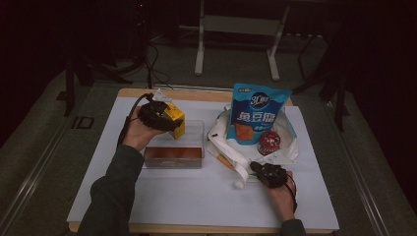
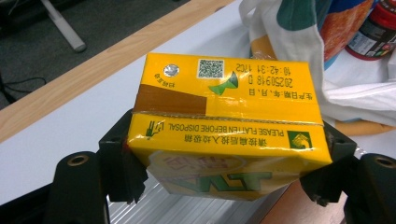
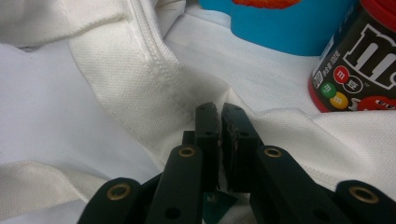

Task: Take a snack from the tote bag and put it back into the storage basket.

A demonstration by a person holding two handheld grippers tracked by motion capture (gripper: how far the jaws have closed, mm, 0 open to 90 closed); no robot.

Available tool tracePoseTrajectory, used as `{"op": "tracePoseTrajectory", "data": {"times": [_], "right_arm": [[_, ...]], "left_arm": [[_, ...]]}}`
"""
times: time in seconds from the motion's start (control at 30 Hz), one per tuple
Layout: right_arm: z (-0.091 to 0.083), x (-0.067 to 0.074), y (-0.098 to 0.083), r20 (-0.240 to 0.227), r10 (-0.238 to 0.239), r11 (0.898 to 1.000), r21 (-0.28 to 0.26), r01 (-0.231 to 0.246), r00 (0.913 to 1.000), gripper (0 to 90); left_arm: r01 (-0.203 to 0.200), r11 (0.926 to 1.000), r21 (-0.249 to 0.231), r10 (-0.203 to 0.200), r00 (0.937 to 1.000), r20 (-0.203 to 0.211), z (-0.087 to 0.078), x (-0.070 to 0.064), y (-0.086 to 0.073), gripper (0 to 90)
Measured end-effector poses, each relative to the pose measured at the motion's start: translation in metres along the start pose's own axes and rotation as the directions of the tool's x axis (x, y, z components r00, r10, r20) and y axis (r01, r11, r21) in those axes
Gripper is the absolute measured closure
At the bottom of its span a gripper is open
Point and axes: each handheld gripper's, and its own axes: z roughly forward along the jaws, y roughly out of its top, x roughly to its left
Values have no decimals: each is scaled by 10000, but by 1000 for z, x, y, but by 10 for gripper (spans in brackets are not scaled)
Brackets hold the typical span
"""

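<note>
Black jaws of the left gripper (image 2: 224,179) clamp the yellow drink carton (image 2: 224,121) by its two ends, top face toward the camera. In the high view that left gripper (image 1: 164,119) holds the carton (image 1: 175,119) above the far left corner of the clear plastic box (image 1: 194,132), which sits just left of the white table's (image 1: 187,196) centre with a brown slab (image 1: 173,153) along its near side. At about four o'clock from the box, the right gripper (image 1: 255,169) has its jaws drawn together, pinching a fold of the white tote bag (image 3: 154,88). At one o'clock from it on the bag (image 1: 290,147) stands the red-lidded candy tub (image 1: 268,142), and behind that, at twelve o'clock, the blue snack pouch (image 1: 258,110) stands upright.
</note>
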Motion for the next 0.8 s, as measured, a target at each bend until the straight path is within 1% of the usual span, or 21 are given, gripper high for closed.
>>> {"op": "tracePoseTrajectory", "data": {"times": [0.33, 0.7, 0.8], "right_arm": [[0, 0, 0, 3, -9, 10000, 6, 9, 10000, 853], [0, 0, 0, 17, -26, 10000, 3, 26, 10000, 852], [0, 0, 0, 4, -7, 10000, -3, 7, 10000, 853]], "left_arm": [[159, 9994, 311, -152, 9996, -238, 0, 9, -14, 284], [456, 9980, 436, -437, 9981, -439, -2, 19, -28, 284], [489, 9971, 575, -459, 9976, -522, -2, 22, -32, 283]]}}
